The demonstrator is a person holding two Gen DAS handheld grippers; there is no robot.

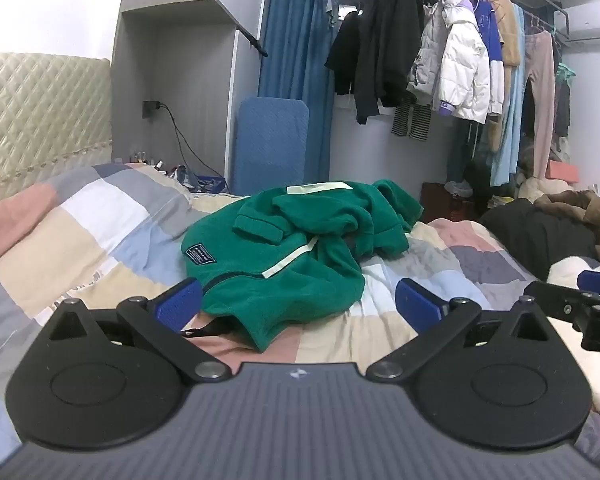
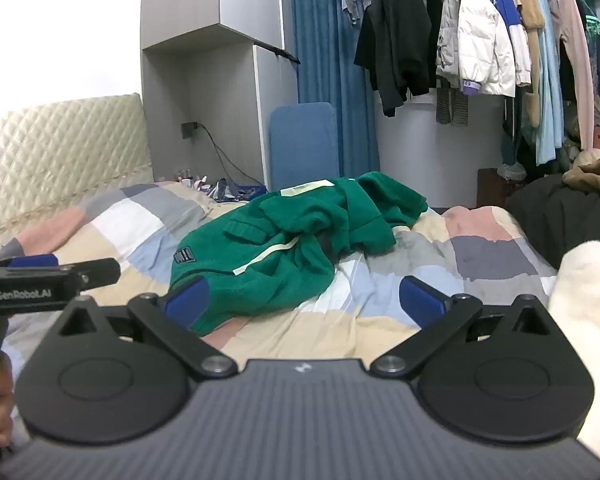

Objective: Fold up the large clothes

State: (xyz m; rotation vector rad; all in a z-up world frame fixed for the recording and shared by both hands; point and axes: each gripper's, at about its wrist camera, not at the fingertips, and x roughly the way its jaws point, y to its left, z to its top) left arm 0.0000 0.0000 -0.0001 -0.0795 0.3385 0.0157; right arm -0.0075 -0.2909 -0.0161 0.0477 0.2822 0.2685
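A green fleece jacket (image 1: 292, 248) with cream trim and a dark patch lies crumpled on the checked bedspread (image 1: 80, 236). My left gripper (image 1: 298, 304) is open, its blue fingertips (image 1: 180, 304) wide apart just short of the jacket's near hem. In the right wrist view the jacket (image 2: 284, 248) lies ahead and a little left. My right gripper (image 2: 306, 300) is open and empty, its left fingertip (image 2: 188, 300) next to the jacket's near edge. The other gripper shows at the left edge (image 2: 40, 276).
A black garment (image 1: 540, 232) and a brown one (image 1: 580, 204) lie on the bed's right side, with a white fluffy item (image 2: 592, 300) near. A clothes rack (image 1: 460, 60) with hanging coats stands behind. A padded headboard (image 1: 40, 116) is at the left.
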